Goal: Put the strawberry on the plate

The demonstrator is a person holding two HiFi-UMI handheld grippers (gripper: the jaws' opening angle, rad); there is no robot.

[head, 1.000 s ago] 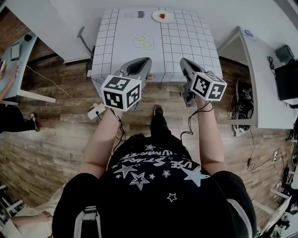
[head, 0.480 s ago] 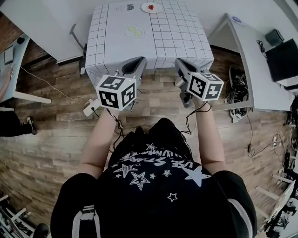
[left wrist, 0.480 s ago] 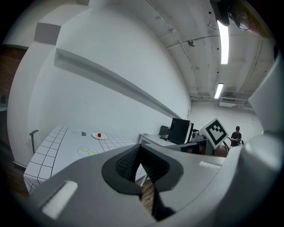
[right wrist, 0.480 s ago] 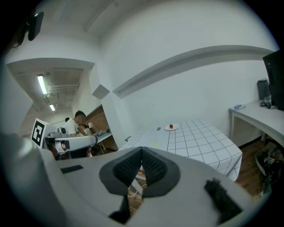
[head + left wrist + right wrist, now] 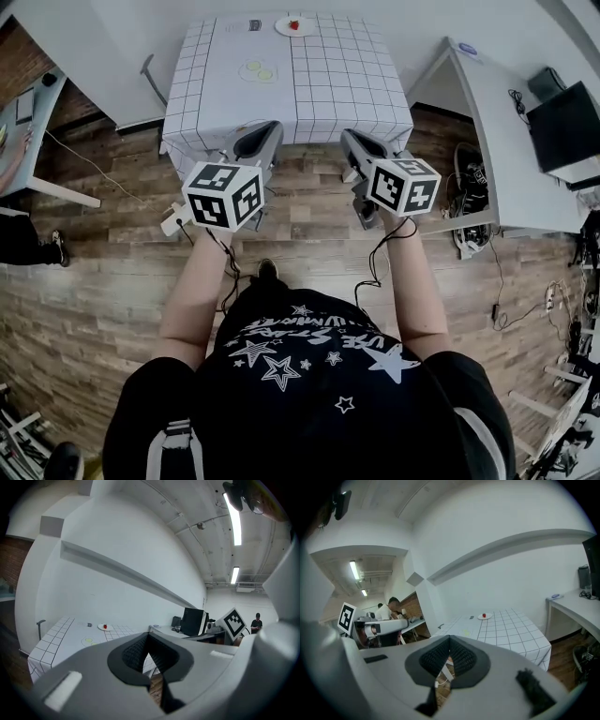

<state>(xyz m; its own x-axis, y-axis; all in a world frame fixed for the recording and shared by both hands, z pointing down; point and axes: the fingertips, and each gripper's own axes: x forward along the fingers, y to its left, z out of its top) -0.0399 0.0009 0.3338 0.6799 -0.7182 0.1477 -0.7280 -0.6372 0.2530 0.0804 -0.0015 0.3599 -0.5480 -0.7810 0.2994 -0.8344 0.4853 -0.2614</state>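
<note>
White lettering on the black shirt [image 5: 314,339], behind both jaws, cannot be read surely; the label [image 5: 254,25] on the worktop [image 5: 328,89] far ahead is too small.

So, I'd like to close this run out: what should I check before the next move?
1. Strawberry on the plate: ok, it sits there at the far end of the table.
2. Left gripper empty: ok, jaws together, nothing between them.
3. Right gripper empty: ok, jaws together, nothing between them.
4. Grippers clear of the plate: ok, both are at the table's near end.
5. Strawberry stable, not at the rim: cannot tell, too small in every view.
</note>
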